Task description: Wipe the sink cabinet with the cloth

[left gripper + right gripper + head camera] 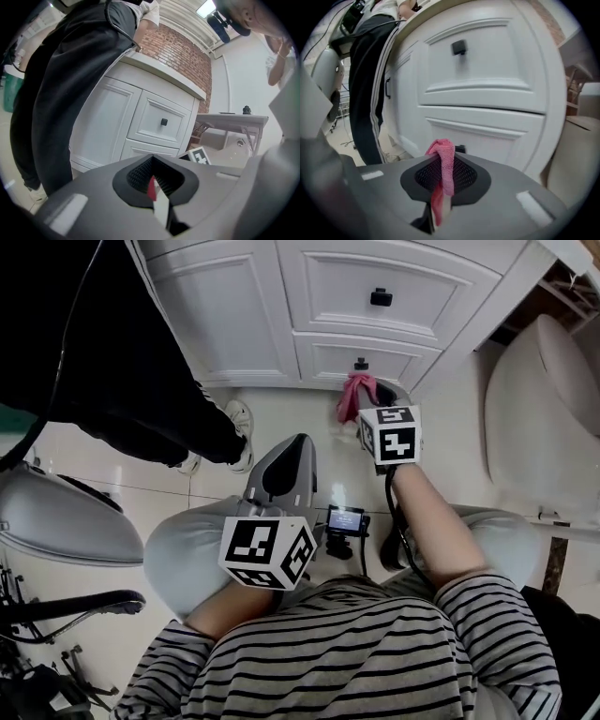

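Observation:
The white sink cabinet (pixel 375 329) fills the top of the head view, with two drawers that have small black knobs (pixel 381 297). My right gripper (pixel 367 401) is shut on a pink cloth (pixel 356 393), held just in front of the lower drawer near its knob (pixel 360 363). In the right gripper view the pink cloth (pixel 443 171) sticks up between the jaws, facing the lower drawer (pixel 487 136). My left gripper (pixel 281 470) hangs lower, over the knees, shut with nothing in it. Its own view looks at the cabinet (pixel 140 122) from farther back.
A person in black trousers (pixel 141 399) and white shoes (pixel 239 427) stands at the cabinet's left. A white toilet (pixel 544 418) is on the right. A grey rounded object (pixel 66 521) lies at the left over glossy floor tiles (pixel 281 423).

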Motion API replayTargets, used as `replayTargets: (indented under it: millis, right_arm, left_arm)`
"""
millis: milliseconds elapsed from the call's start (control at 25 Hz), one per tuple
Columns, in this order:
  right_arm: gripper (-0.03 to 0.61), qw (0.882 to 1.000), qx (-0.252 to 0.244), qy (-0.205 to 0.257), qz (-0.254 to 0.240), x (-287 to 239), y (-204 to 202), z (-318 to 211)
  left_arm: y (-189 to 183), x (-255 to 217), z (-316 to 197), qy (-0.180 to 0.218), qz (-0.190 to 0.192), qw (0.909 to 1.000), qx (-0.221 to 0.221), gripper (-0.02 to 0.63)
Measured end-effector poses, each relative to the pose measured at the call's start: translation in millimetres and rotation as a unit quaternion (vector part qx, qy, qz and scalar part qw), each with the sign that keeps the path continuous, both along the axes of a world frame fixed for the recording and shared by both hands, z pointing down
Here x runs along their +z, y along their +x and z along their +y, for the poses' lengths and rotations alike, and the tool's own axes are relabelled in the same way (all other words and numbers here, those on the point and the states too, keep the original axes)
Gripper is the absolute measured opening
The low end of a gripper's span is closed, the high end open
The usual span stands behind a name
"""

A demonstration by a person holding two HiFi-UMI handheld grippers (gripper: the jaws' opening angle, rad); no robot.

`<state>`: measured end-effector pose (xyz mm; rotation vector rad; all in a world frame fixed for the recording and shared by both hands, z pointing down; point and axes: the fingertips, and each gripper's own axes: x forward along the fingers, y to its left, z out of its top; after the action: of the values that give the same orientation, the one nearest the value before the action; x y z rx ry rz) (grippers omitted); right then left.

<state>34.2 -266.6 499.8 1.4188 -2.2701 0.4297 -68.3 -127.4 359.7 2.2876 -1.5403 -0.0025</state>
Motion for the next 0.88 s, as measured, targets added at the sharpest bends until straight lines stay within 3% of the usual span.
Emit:
replayTargets:
  millis: [160, 320, 640, 880]
  right_arm:
    - [0.043, 0.998, -0.060, -0.025, -0.026, 42.5, -83.1, -18.5]
    - [0.043, 0.998, -0.051, -0.045, -0.014, 84.0, -103.1, -43.4]
    - [0.043, 0.997, 0.054, -0.055, -0.020, 97.8, -18.7, -58.7]
    - [0.043, 0.990, 0.131, -0.055, -0.020, 92.5, 63.3, -54.6]
  left_arm:
    - [-9.8, 2.2, 0.6, -0.003, 0.005, 1.0000, -0.007, -0.005]
    - [-17.9, 6.8, -0.5, -0.006, 0.005, 0.9999, -0.013, -0.006]
    - [-15.3, 17.8, -7.3, -0.022, 0.007, 0.9997, -0.006, -0.005]
    - [-3.3, 18.3, -8.4, -0.022, 0.003, 0.9997, 0.003, -0.006]
